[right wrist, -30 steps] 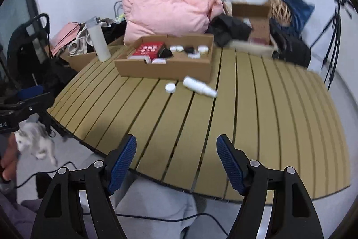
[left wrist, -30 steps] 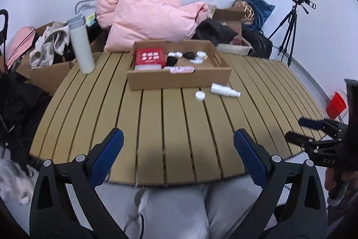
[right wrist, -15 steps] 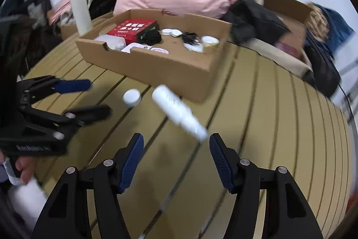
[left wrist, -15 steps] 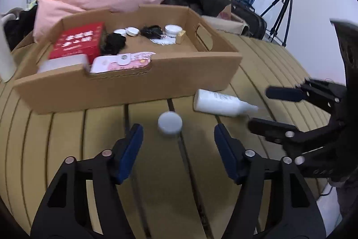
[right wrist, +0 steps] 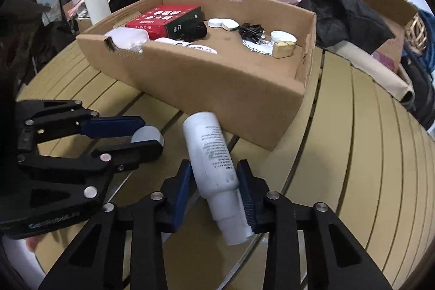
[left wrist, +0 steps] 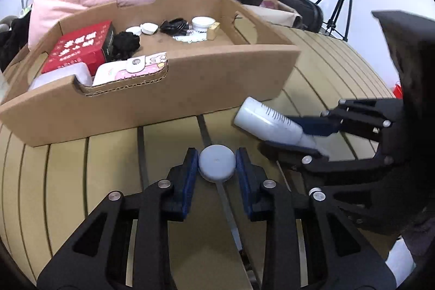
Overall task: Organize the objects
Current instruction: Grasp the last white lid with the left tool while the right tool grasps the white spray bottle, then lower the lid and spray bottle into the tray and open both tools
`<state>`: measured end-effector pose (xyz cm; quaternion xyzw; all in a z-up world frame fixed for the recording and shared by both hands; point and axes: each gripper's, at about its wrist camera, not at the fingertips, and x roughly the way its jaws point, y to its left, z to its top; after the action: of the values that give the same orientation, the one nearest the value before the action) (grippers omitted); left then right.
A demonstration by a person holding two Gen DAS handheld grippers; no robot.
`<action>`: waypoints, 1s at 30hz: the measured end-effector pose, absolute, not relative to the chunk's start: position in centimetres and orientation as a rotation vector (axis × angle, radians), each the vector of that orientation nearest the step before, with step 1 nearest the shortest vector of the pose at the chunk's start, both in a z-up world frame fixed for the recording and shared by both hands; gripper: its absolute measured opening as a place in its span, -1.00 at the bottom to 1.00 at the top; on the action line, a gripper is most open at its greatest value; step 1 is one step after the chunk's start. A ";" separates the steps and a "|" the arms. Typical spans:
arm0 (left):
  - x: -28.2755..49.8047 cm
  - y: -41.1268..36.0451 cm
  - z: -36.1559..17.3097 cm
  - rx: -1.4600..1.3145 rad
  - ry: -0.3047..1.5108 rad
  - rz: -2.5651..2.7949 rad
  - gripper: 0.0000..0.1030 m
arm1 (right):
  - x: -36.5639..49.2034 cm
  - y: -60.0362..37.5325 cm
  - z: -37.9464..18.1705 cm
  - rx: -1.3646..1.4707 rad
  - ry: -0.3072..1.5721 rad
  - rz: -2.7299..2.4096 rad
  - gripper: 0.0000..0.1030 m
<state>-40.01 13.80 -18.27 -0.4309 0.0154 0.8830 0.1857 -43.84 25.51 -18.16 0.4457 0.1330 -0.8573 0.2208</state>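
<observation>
Left tongs (left wrist: 217, 164): closing, blue pads against both sides of the small round white cap (left wrist: 217, 162), which lies on the worktop.
Right tongs (right wrist: 216, 181): closing, pads on either side of the white plastic bottle (right wrist: 210, 154) lying on its side.
Worktop (right wrist: 367, 143): tan wooden slats.
Cardboard tray (left wrist: 190, 97): just behind cap and bottle; holds a red box (left wrist: 78, 49), black cable (left wrist: 174, 25), small white jars.
</observation>
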 end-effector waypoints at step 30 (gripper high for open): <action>-35.6 7.1 -3.6 -1.036 -0.127 2.508 -0.51 | -33.9 28.2 -6.2 1.186 0.122 -2.548 -0.41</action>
<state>-35.60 7.05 -3.63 -0.3728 -0.0457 0.9025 0.2109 -33.95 28.18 -6.24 0.4158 0.0429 -0.8936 0.1636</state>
